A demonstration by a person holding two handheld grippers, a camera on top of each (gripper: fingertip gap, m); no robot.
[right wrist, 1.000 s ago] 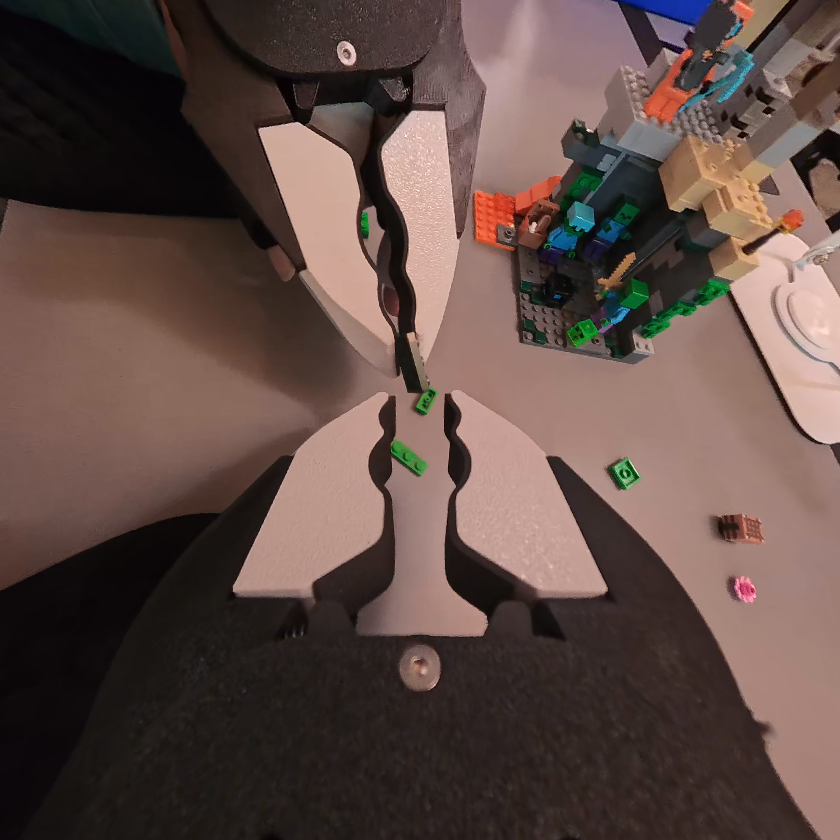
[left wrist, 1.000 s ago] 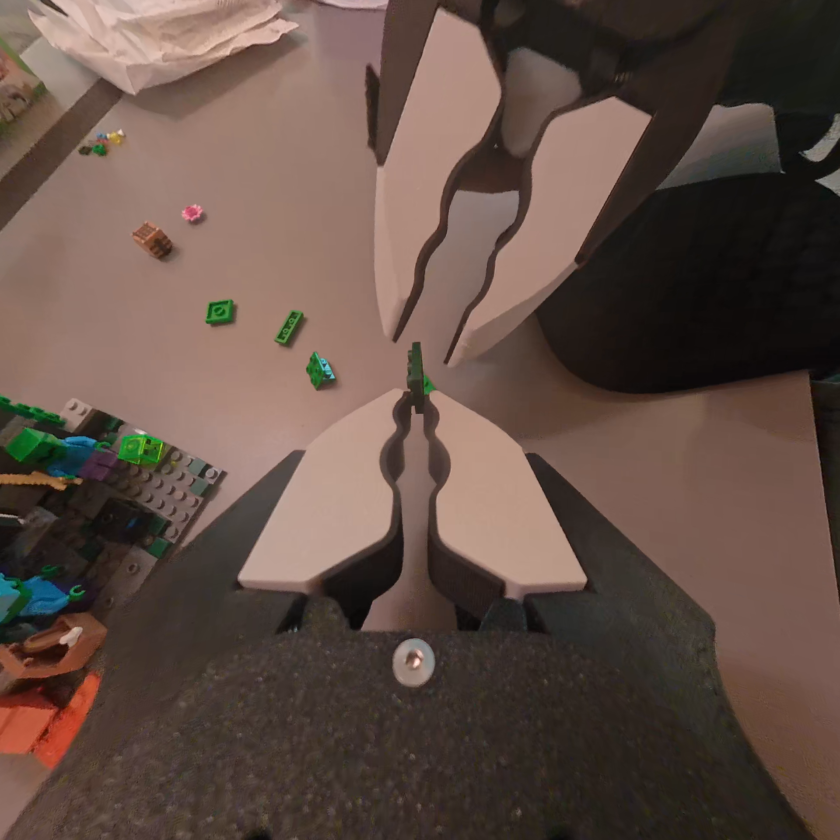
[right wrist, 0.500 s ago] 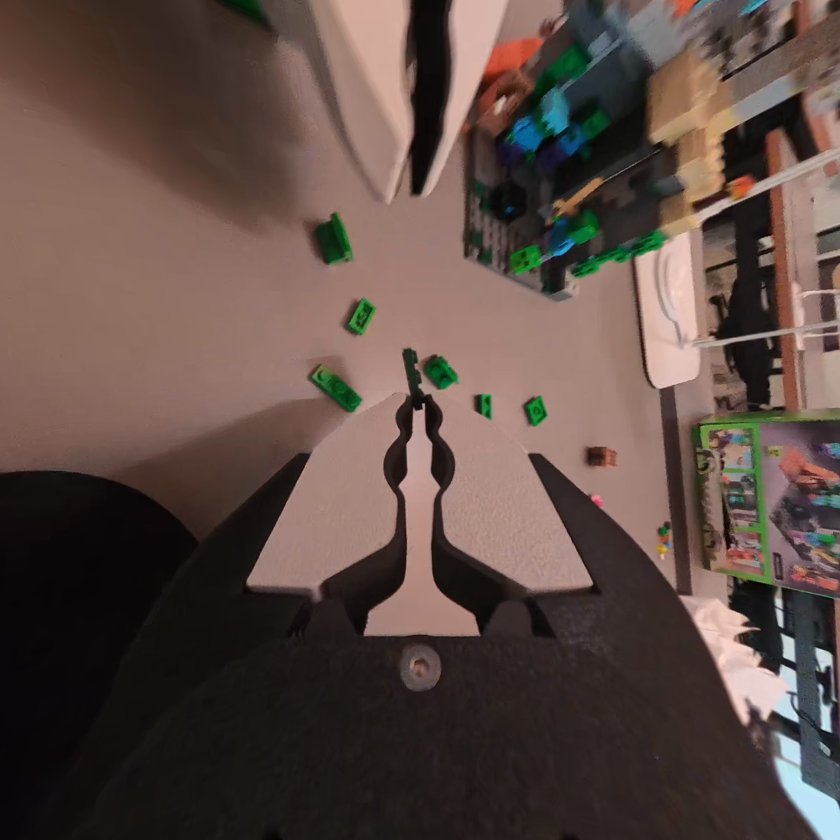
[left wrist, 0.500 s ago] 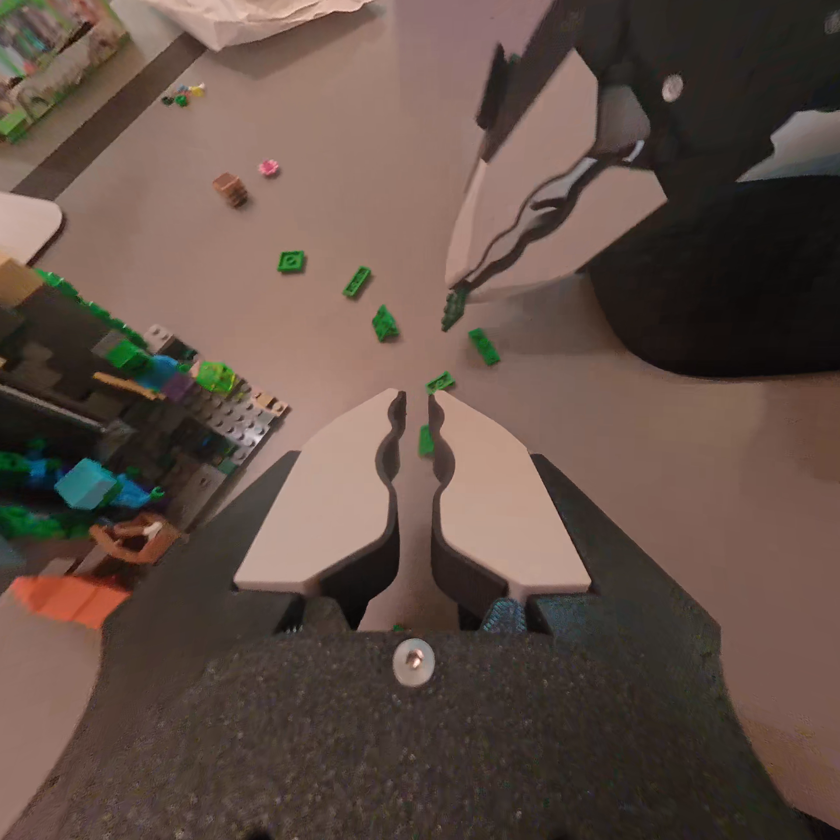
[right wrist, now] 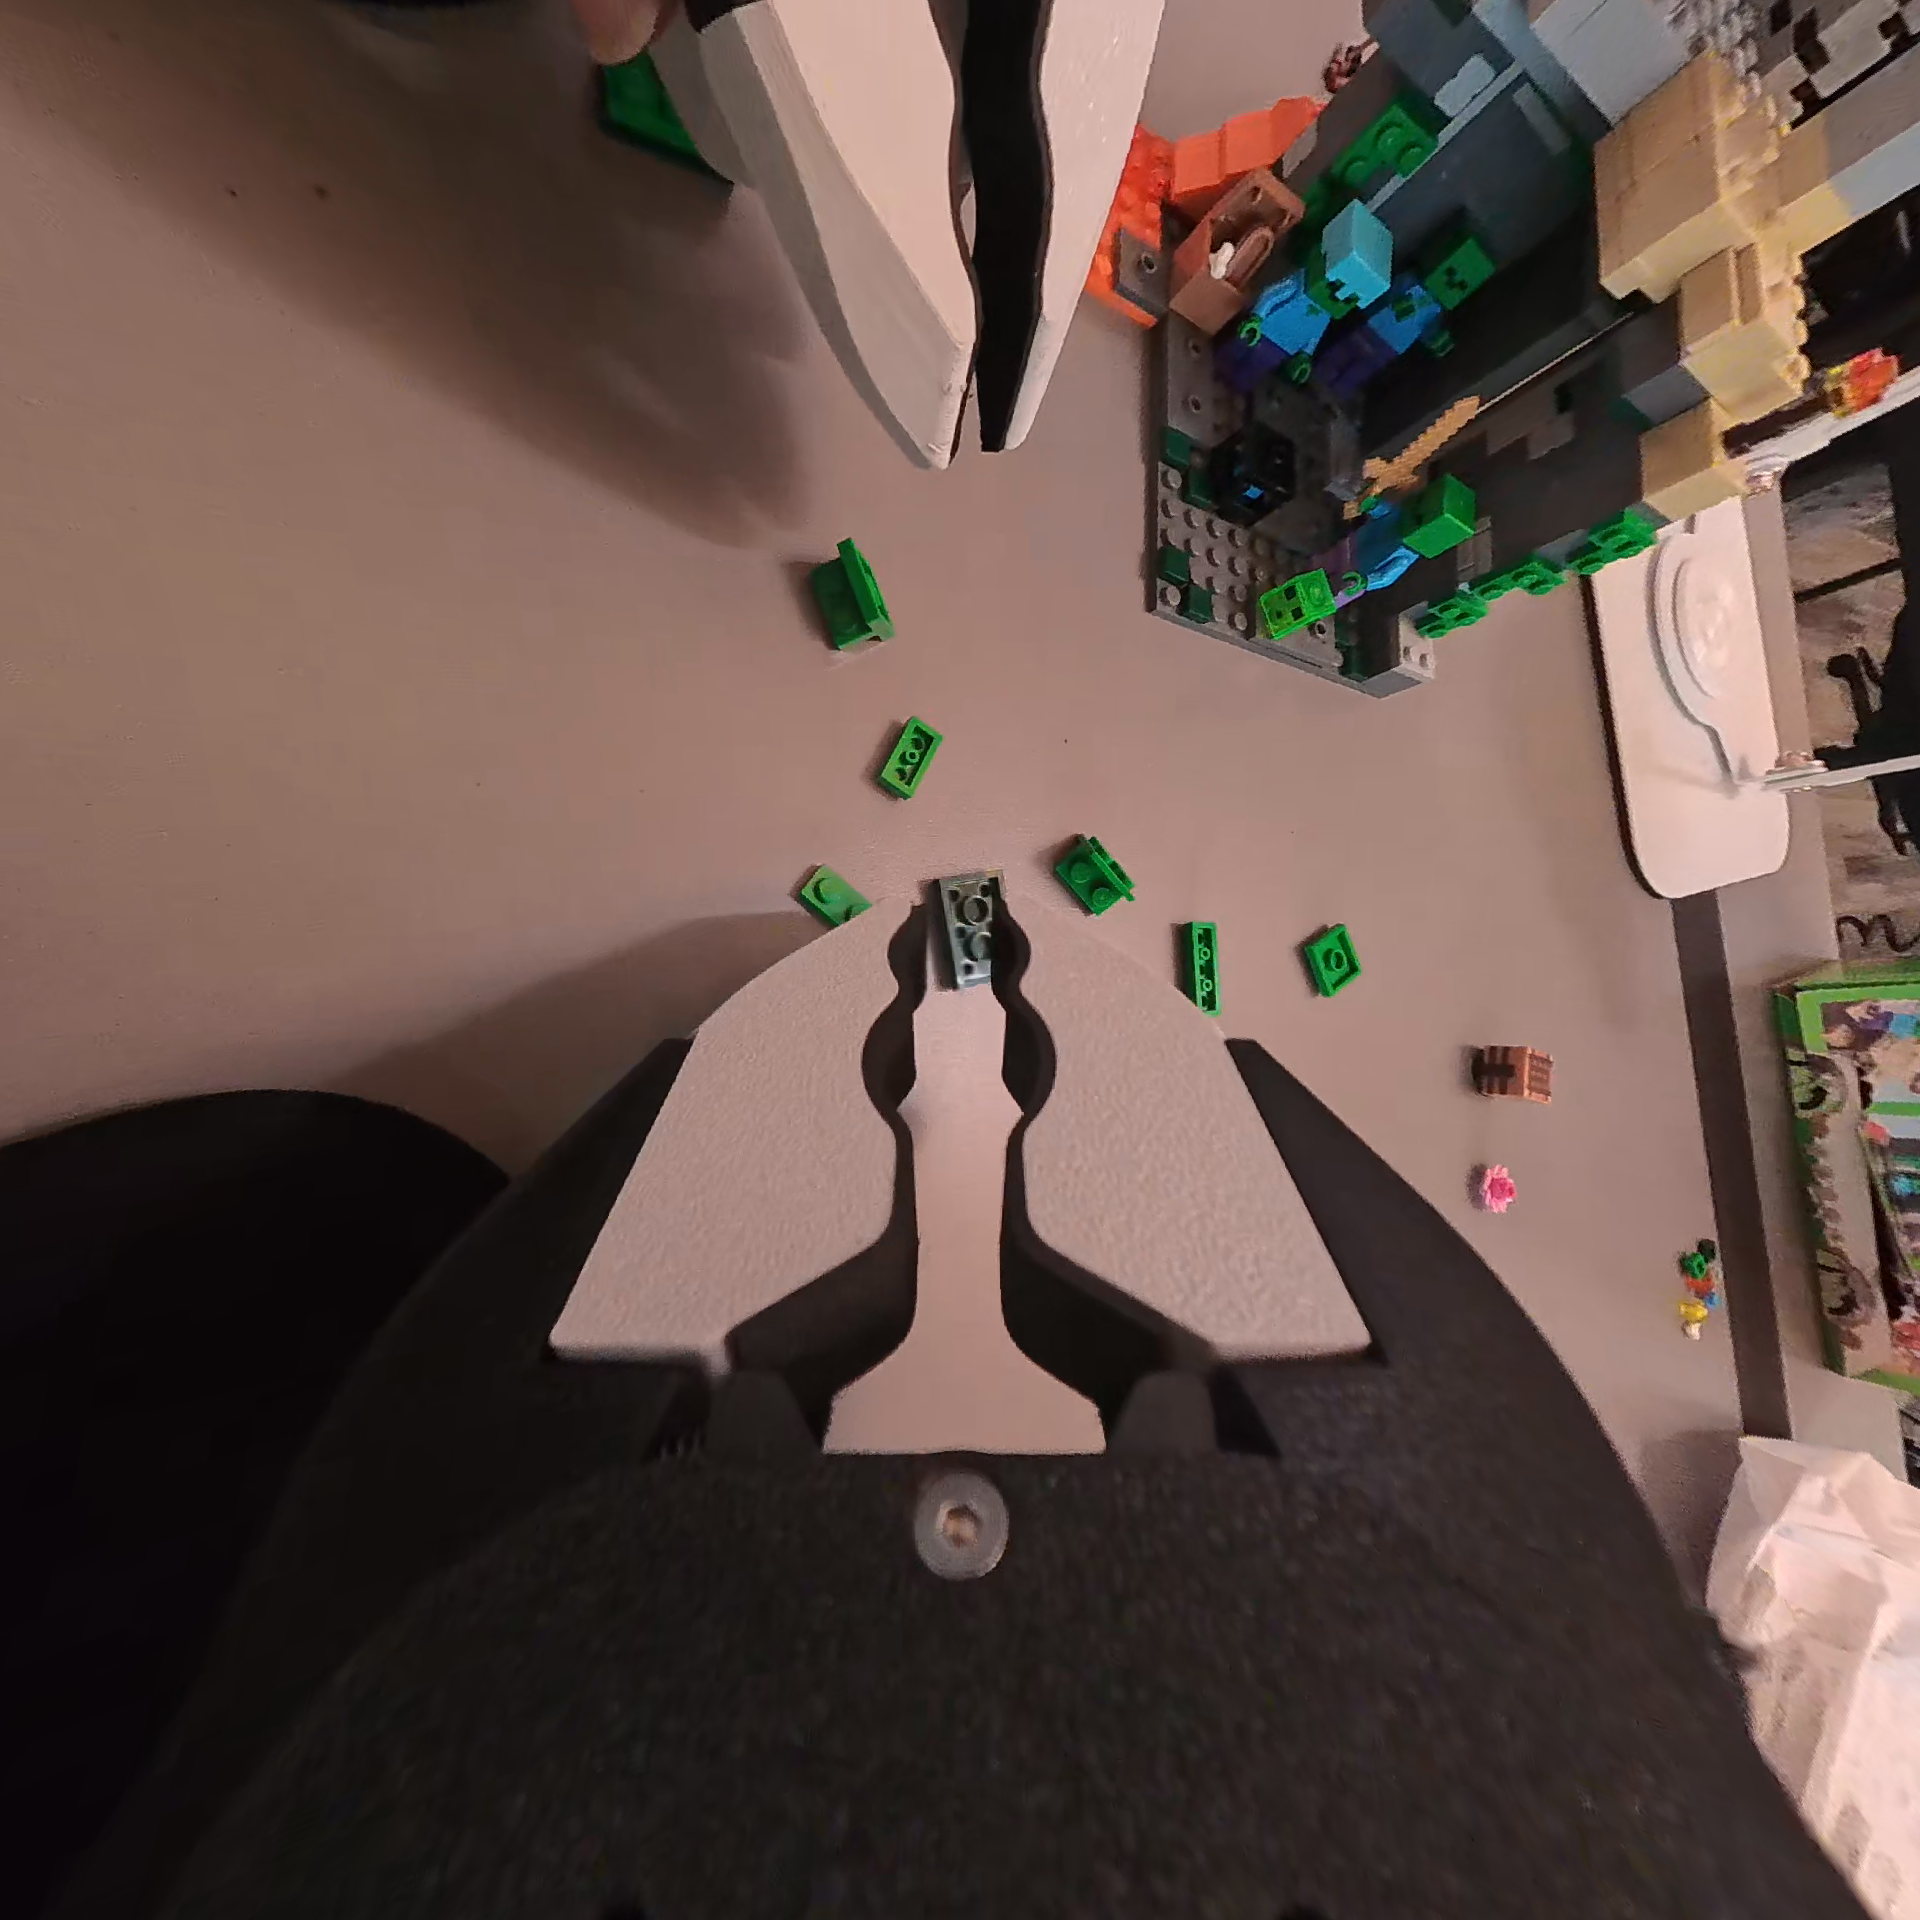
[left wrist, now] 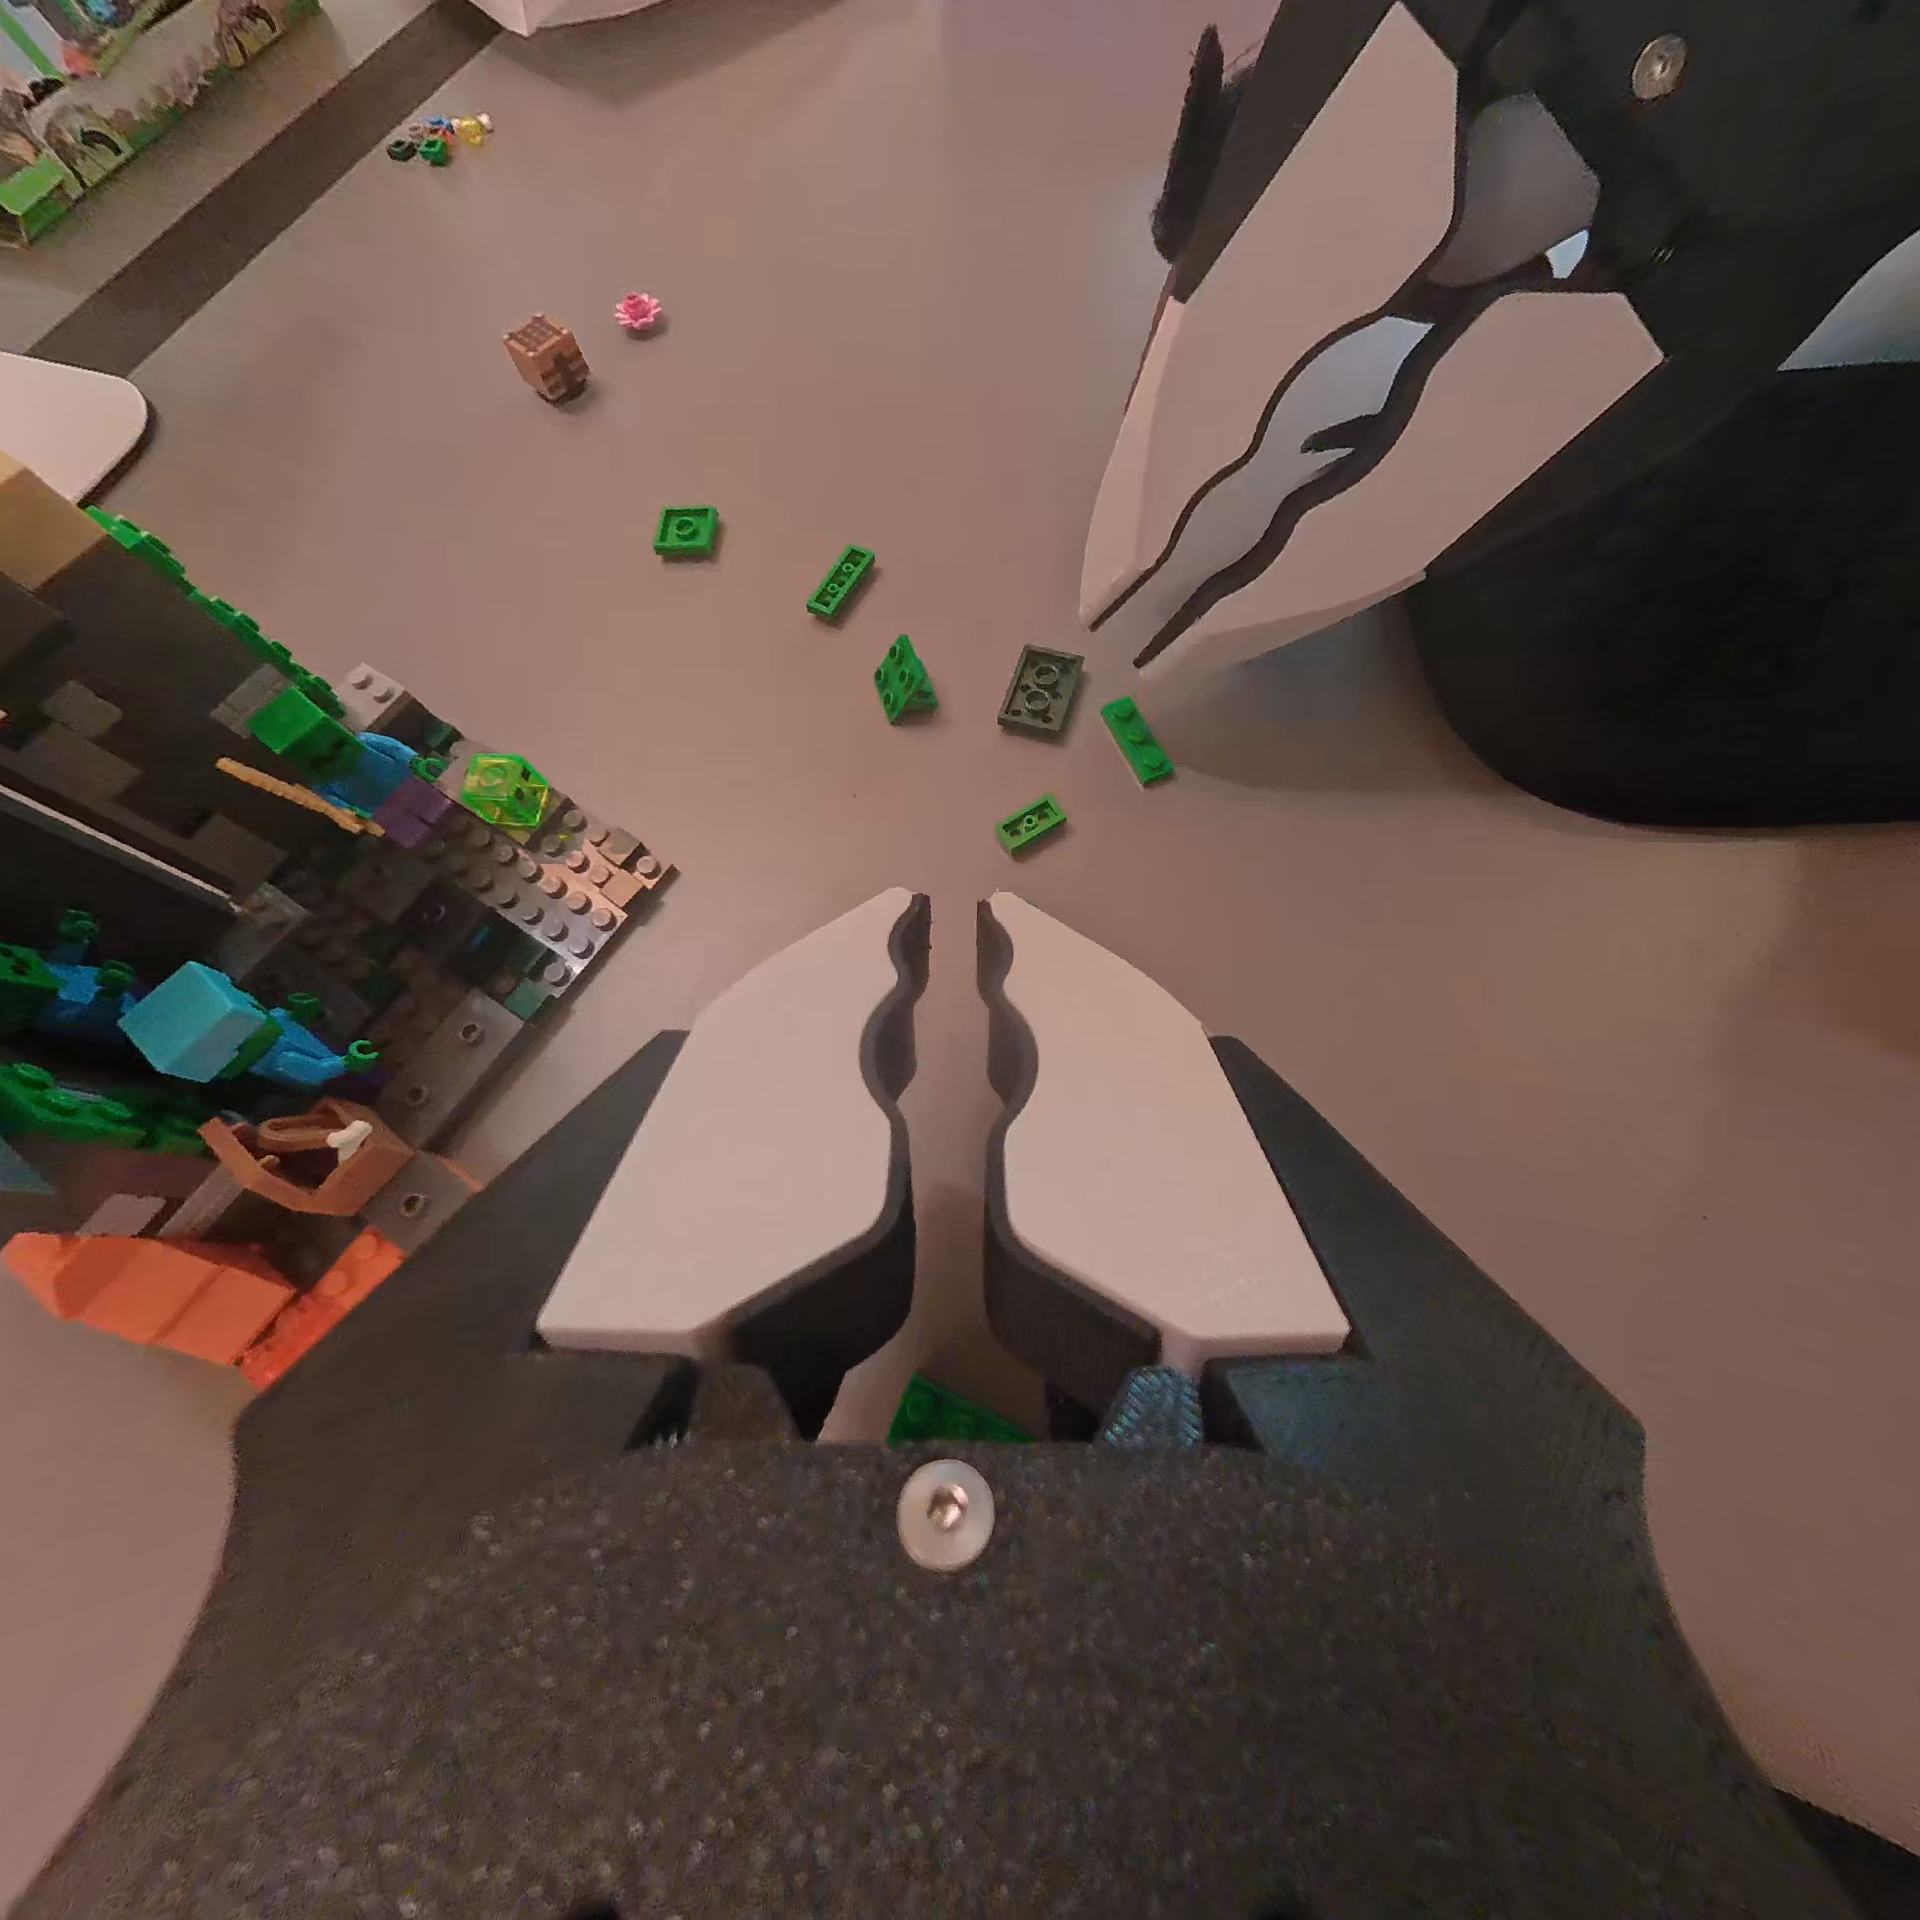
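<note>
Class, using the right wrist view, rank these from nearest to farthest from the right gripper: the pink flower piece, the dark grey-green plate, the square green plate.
1. Dark grey-green plate: lying at the tips of the right gripper.
2. Square green plate: on the table, off to the right.
3. Pink flower piece: farther right, towards the table edge.

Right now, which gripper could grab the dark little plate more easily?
Probably the right. The dark plate lies on the table just between the right gripper's open fingertips, while the left gripper is farther back, nearly closed.
</note>
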